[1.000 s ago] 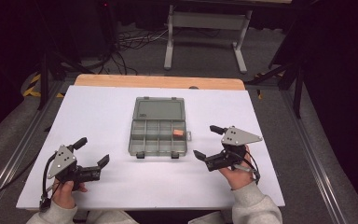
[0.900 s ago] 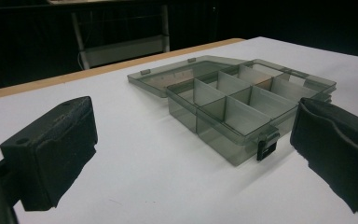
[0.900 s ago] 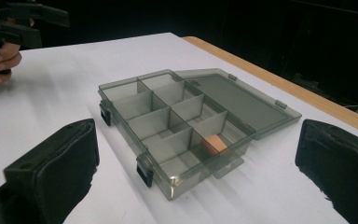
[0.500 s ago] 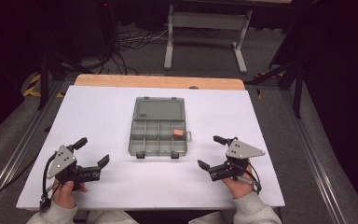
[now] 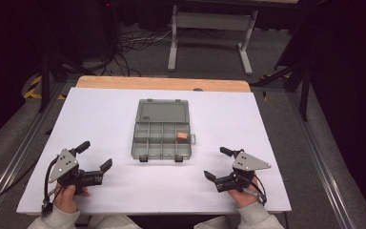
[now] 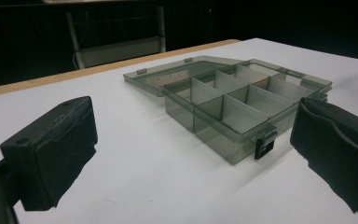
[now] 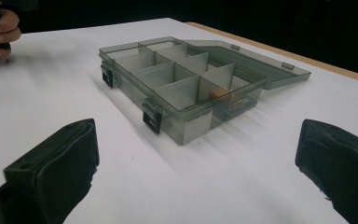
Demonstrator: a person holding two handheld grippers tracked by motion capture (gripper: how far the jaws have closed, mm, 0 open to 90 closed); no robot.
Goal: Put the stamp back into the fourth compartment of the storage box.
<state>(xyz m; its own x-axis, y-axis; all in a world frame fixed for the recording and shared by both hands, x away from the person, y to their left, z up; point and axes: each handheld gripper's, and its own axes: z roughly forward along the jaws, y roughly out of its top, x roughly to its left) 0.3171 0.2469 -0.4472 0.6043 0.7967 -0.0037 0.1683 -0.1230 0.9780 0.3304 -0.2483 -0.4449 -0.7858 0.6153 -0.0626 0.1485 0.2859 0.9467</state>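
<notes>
White table (image 5: 100,114), wood strip along its far edge. Grey clear compartment box (image 5: 162,138) sits mid-table, lid flat open behind it, two black latches on the near side. Left gripper (image 5: 94,161) near-left, jaws apart, empty. Right gripper (image 5: 218,164) near-right, jaws apart, empty. Both well apart from box. Small orange piece (image 5: 182,136) in a right compartment.
</notes>
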